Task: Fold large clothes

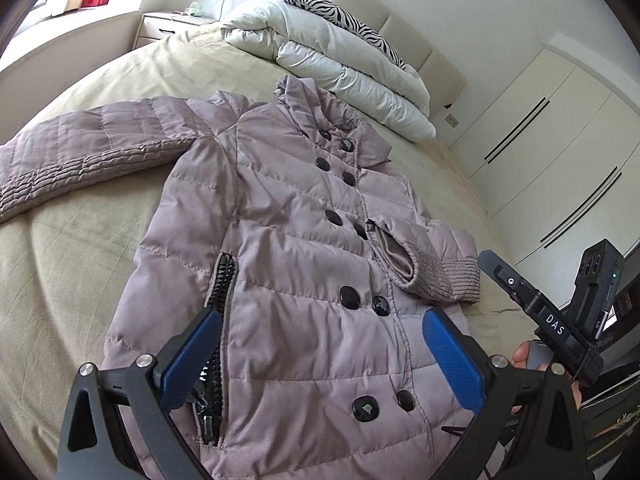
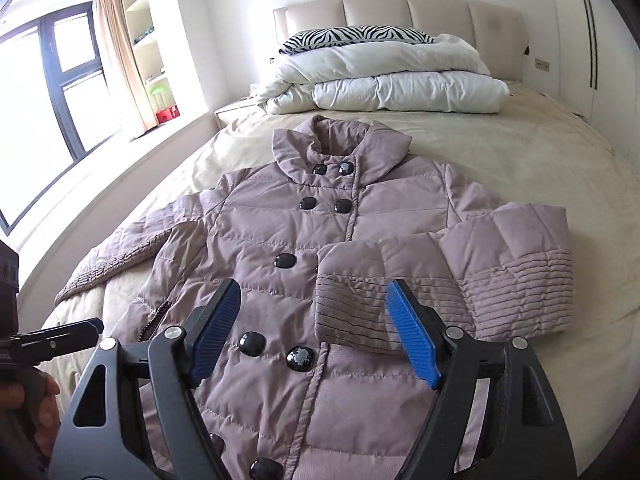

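The coat (image 2: 280, 248) covers the middle of the bed (image 2: 500, 152), one sleeve (image 2: 440, 280) folded across its front at 3 o'clock, the other sleeve (image 1: 80, 148) stretched out towards 9 o'clock. Bare bedspread lies open on both sides of it. At 12 o'clock the folded duvet (image 2: 392, 84) and a striped pillow (image 2: 352, 36) block the headboard end. A wardrobe (image 1: 560, 128) stands close by the bed's edge at 3 o'clock.

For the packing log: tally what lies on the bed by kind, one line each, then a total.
Quilted jacket: 1
Folded white duvet: 1
Zebra-print pillow: 1
Total on the bed: 3
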{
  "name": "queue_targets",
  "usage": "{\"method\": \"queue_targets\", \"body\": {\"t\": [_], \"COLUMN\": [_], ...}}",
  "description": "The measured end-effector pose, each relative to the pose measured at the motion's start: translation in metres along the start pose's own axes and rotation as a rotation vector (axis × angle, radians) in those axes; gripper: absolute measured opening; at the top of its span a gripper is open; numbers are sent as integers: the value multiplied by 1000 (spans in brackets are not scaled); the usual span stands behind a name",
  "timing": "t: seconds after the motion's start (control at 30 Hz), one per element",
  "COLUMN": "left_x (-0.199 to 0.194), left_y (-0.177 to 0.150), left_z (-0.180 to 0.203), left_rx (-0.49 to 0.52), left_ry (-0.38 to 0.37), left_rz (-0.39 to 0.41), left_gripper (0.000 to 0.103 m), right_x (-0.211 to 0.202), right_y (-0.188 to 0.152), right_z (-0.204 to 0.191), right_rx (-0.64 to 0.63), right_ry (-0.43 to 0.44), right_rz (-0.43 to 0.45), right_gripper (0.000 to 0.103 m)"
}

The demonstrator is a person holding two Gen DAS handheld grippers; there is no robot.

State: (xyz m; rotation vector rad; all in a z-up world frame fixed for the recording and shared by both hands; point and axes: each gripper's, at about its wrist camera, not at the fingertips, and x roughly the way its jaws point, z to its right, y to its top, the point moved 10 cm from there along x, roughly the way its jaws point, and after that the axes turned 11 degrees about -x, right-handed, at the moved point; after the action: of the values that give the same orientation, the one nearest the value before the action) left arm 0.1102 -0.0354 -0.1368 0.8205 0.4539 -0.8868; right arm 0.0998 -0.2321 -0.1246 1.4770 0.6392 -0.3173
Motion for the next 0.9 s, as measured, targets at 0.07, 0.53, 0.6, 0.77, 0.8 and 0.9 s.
{"method": "queue_targets", "body": {"t": [0.07,0.53,0.6,0.77,0.8,0.9], "left_x": [21,192,200,215,218,224], "left_y": [-1,-7,-5,-4,-4,-1], "left_z": [24,102,102,103,103,107], "left_rx": [18,-85,-96,-92,-94,-105], "left_ry": [-35,-105,-97,-63,-59,-84], "left_rz": [-31,-386,-395,-414,-423,-437], "left_gripper": [103,91,90,58,41,21], "right_x": [-21,-72,-72,-70,-68,-65], "right_y": [-6,-102,-112,-123,-123,-123], "right_z": [23,140,148,156,155,151], "right_rx": [73,403,423,439,437,438], "right_ry": [1,56,59,65,62,66], "right_rz": [28,-14,-27,-48,-54,-66], "right_gripper": [75,69,62,50,48,44]}}
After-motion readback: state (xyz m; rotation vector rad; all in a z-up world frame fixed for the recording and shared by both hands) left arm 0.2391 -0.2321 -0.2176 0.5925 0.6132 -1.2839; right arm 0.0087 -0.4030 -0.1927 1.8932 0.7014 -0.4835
